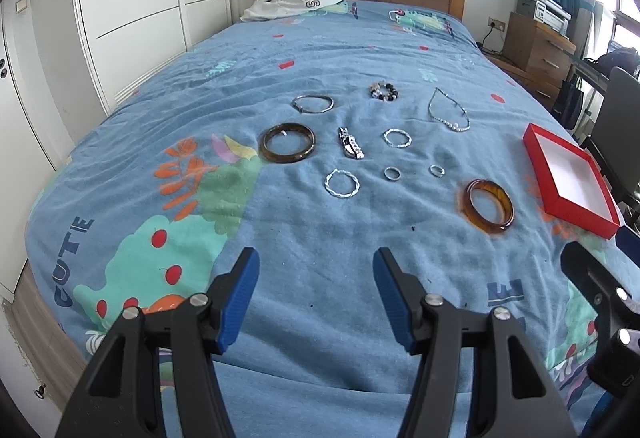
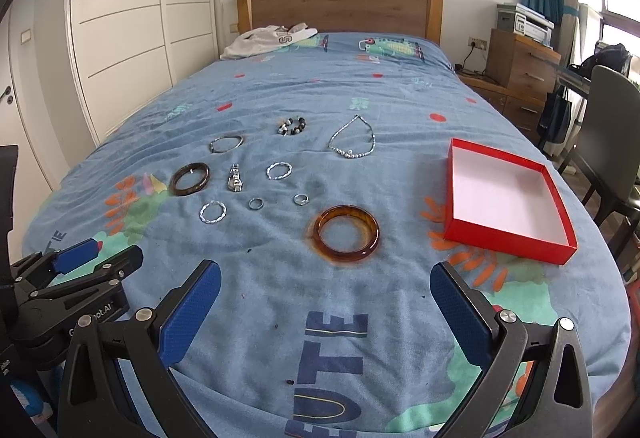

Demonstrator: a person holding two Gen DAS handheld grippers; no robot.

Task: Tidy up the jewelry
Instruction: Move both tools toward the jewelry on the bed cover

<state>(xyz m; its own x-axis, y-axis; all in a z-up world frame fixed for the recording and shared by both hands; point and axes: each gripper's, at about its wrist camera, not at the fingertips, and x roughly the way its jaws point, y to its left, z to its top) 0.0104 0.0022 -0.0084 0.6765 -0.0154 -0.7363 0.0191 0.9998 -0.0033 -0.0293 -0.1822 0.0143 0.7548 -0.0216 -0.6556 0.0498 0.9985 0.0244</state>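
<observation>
Jewelry lies spread on the blue bedspread point(image 2: 320, 86). An amber bangle point(image 2: 346, 232) point(image 1: 488, 205) is nearest. A dark brown bangle point(image 2: 189, 178) point(image 1: 287, 142), a thin silver bangle point(image 2: 226, 143), a beaded bracelet point(image 2: 292, 126), a pearl necklace point(image 2: 353, 139), a watch point(image 2: 235, 178), two twisted silver bracelets point(image 2: 279, 170) point(image 2: 212, 211) and two rings point(image 2: 255, 203) point(image 2: 301, 199) lie beyond. An empty red box point(image 2: 508, 198) point(image 1: 570, 180) sits at the right. My left gripper point(image 1: 316, 298) is open and empty. My right gripper point(image 2: 326, 310) is open and empty, short of the amber bangle.
A white garment point(image 2: 268, 36) lies by the wooden headboard point(image 2: 340, 8). White wardrobe doors point(image 2: 120, 18) stand at the left. A wooden dresser point(image 2: 520, 70) with a printer and a chair point(image 2: 612, 126) stand at the right of the bed.
</observation>
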